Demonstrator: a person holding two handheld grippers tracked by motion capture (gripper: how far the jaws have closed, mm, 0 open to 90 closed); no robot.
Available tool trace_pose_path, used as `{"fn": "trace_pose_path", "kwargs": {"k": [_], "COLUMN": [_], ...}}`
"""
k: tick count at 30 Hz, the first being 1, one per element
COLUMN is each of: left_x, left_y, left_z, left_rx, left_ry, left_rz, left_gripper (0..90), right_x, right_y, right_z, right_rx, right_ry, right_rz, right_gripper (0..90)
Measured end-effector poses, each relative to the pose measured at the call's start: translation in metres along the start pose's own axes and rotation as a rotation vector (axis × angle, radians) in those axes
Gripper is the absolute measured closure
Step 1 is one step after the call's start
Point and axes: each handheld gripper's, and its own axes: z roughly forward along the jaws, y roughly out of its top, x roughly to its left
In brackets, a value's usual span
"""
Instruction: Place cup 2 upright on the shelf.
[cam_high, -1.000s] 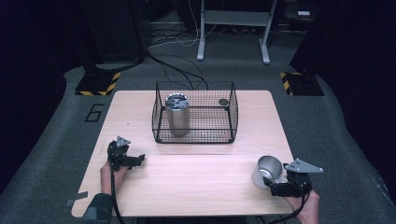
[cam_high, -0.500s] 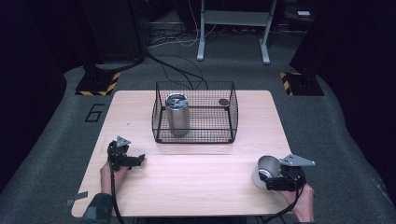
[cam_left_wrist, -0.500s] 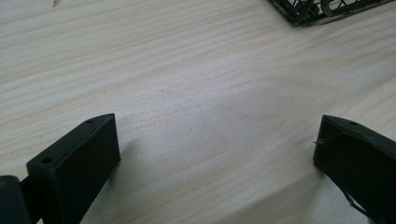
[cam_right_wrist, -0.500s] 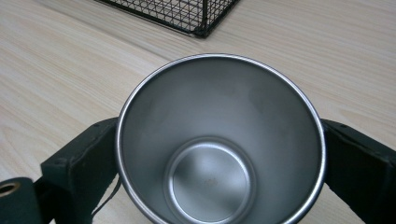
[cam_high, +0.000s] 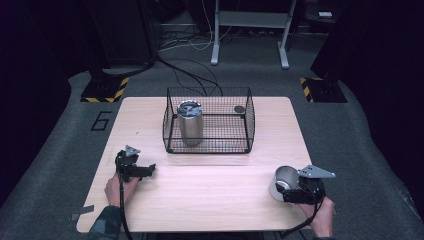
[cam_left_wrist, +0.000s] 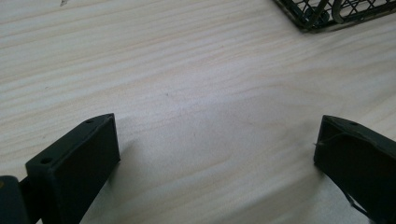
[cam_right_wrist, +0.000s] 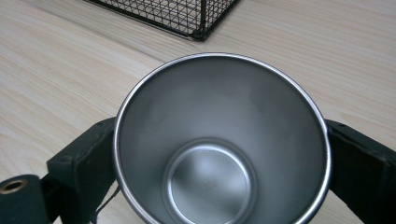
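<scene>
One wooden table (cam_high: 210, 200) carries a black wire basket (cam_high: 208, 121) with a lidded steel tumbler (cam_high: 189, 122) upright inside. Near the front right edge, the right gripper (cam_high: 289, 190) clamps a steel cup (cam_right_wrist: 219, 144) between its jaws. The left gripper (cam_high: 145, 170) rests wide open, holding nothing.
</scene>
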Motion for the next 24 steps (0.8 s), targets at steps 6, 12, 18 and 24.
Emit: {"fn": "trace_pose_path", "kwargs": {"k": [6, 12, 18, 24], "left_x": [0.009, 0.016, 0.018, 0.021], "left_y": [0.009, 0.013, 0.018, 0.023], "left_z": [0.008, 0.011, 0.016, 0.02], "left_rx": [0.012, 0.015, 0.005, 0.02], "left_ry": [-0.045, -0.1, -0.138, -0.168], "left_rz": [0.065, 0.129, 0.168, 0.2], "left_gripper": [0.0, 0.0, 0.1, 0.0], "right_x": [0.002, 0.004, 0.007, 0.011], "right_y": [0.0, 0.003, 0.012, 0.021], "right_z": [0.0, -0.002, -0.002, -0.002], "right_rx": [-0.008, -0.031, -0.025, -0.03], "right_ry": [-0.002, -0.005, -0.008, 0.006], "right_rz": [0.004, -0.007, -0.009, -0.018], "right_gripper": [5.6, 5.6, 5.6, 5.6]}}
